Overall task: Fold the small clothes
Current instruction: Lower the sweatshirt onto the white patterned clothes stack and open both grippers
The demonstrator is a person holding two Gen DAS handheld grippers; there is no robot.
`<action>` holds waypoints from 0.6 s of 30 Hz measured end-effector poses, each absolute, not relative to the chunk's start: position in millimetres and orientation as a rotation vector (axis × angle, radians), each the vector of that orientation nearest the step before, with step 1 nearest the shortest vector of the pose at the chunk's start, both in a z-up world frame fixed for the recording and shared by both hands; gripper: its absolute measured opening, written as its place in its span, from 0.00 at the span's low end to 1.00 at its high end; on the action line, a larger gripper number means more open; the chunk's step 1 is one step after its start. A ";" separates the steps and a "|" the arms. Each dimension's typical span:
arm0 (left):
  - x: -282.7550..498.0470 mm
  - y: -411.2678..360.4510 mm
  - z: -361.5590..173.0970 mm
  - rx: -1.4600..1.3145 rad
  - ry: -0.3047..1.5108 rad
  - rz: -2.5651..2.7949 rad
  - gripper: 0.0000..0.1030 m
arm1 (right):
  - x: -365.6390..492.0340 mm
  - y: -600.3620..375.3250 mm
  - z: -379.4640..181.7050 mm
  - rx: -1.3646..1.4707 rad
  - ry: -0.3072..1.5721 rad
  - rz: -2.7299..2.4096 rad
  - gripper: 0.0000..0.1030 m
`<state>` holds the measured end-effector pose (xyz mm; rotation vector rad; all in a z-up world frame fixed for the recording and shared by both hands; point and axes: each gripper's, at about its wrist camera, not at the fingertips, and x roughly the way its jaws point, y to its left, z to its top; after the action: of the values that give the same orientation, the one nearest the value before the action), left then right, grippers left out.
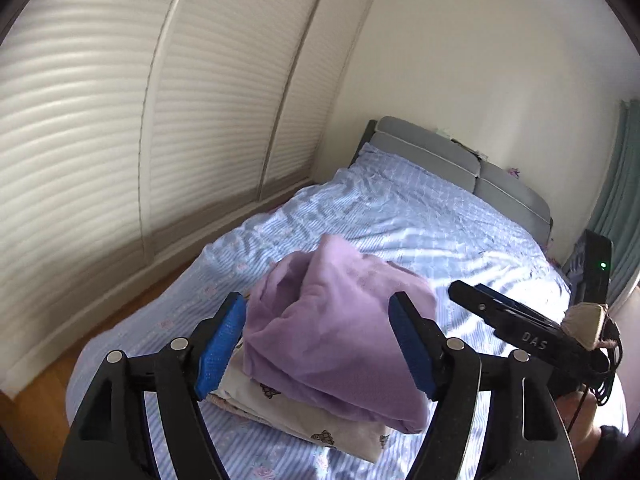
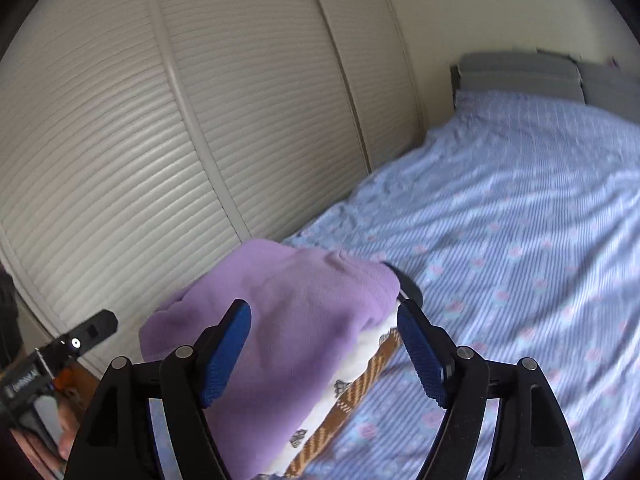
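A folded purple garment (image 1: pixel 340 328) lies on top of a small pile on the bed. Under it are a white printed cloth (image 1: pixel 280 408) and a brown patterned piece (image 2: pixel 360 384). In the left wrist view my left gripper (image 1: pixel 316 344) stands open, its blue pads on either side of the purple garment and not pressing on it. My right gripper (image 2: pixel 324 344) is open too, with the purple garment (image 2: pixel 280 312) lying between and beyond its fingers. Each gripper shows in the other's view: the right gripper (image 1: pixel 472 294) at the right, the left gripper (image 2: pixel 96 328) at the lower left.
The bed (image 1: pixel 440 220) has a blue striped sheet and a grey headboard (image 1: pixel 432 148) at the far end. A slatted cream wardrobe (image 2: pixel 160 140) runs along the bed's left side, with a strip of wooden floor (image 1: pixel 132 304) between. A green curtain (image 1: pixel 624 184) hangs at the far right.
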<state>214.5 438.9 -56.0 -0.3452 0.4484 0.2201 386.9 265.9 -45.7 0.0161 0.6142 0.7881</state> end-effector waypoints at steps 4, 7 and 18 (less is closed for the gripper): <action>225.5 420.0 -60.1 -0.280 0.422 0.104 0.73 | 377.4 274.3 -39.4 -0.124 0.507 0.869 0.74; 240.0 424.6 -70.6 -0.314 0.451 0.079 0.72 | 377.5 288.8 -43.9 -0.203 0.459 0.902 0.74; 269.5 437.5 -108.5 -0.280 0.537 0.154 0.86 | 396.0 328.5 -91.1 -0.334 0.573 0.957 0.75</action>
<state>269.5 437.4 -108.5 -0.2796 0.5367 0.1536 396.0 328.5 -91.1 -0.3336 0.5729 0.9567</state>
